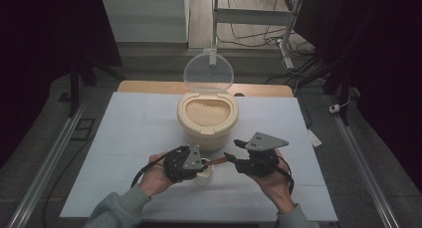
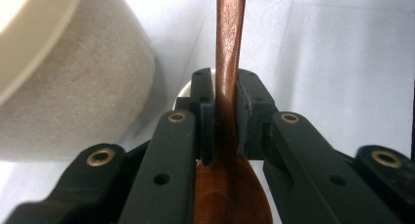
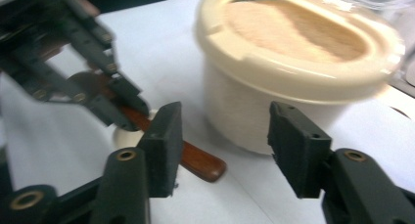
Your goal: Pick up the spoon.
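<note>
Near the tabletop's front edge, the left hand-held gripper was clenched on a wooden spoon at the neck, just above its bowl, over a small white cup. The handle ran level toward the right hand-held gripper, whose jaws stood apart and off the wood, the handle's end lying just beyond one pad. A good handover would keep the left grip firm and level until the right hand moved clear. Farther back, mid-tabletop, stood the cream rice container, its clear lid raised, ready for scooping.
</note>
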The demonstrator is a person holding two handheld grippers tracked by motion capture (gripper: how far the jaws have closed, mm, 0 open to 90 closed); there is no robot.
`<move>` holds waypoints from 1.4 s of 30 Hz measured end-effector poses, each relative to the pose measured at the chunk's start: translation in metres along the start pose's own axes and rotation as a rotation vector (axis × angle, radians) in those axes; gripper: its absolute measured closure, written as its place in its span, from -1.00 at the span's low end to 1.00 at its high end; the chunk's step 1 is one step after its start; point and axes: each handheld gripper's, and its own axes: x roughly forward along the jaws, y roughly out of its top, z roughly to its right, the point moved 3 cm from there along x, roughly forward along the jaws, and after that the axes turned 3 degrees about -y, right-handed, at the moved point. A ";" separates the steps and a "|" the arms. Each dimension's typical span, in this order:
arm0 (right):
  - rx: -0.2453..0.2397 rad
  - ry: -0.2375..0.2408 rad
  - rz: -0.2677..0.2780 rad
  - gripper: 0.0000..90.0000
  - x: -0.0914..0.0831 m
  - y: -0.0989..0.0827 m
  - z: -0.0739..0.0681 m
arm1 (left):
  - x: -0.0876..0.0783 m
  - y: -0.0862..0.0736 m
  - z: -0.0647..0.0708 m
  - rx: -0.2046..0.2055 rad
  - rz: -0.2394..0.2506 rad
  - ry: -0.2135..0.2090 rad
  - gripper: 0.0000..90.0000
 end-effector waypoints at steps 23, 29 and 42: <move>0.333 -0.062 0.102 -0.21 0.011 -0.012 -0.012 | -0.012 0.003 -0.004 -0.051 0.138 0.119 0.75; 0.372 -0.042 0.137 -0.07 0.015 -0.011 -0.016 | -0.013 0.005 -0.002 -0.047 0.154 0.129 0.75; 0.429 -0.010 0.222 0.40 0.014 -0.007 -0.018 | -0.010 0.008 0.004 -0.016 0.152 0.160 0.76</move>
